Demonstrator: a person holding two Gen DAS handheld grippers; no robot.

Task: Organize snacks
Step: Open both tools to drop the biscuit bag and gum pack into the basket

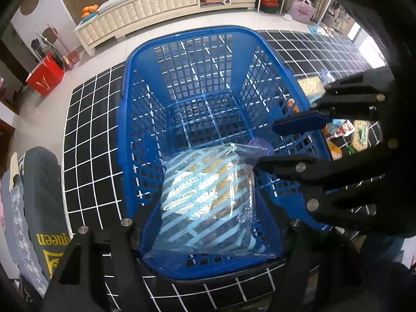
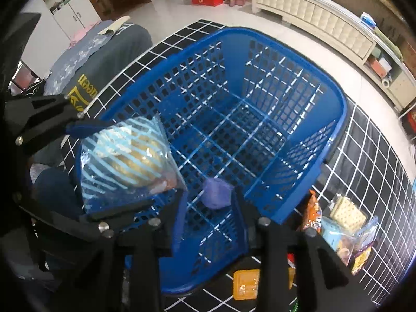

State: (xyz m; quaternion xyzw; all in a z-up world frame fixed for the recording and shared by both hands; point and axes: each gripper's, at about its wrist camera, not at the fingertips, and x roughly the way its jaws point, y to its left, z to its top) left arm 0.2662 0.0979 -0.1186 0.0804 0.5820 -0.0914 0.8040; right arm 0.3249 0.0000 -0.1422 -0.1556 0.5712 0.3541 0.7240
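Gripping a striped bag (image 1: 205, 195) with the left tool (image 1: 210, 223), pads seemingly pressed on two opposite sides, down inside the blue basket (image 1: 182, 30) at its corner nearest the near edge of the table (image 2: 364, 156). Hanging with the right tool (image 2: 209, 195) spread apart around a small purple packet (image 2: 217, 192) just beside that bag, apparently not pinching it.

Could crush the soft golden bun inside if squeezed harder; could also slip, given slick, crinkly clear film with pale blue stripes. Might tip sideways onto the purple packet once let go, being rounded and puffy. Might snag a bag corner in the rigid open plastic lattice. Easy to knock tool against tool, working this close. Awaiting sorting by the table's right edge: flat square crackers (image 2: 348, 212), glossy orange packet (image 2: 245, 283)
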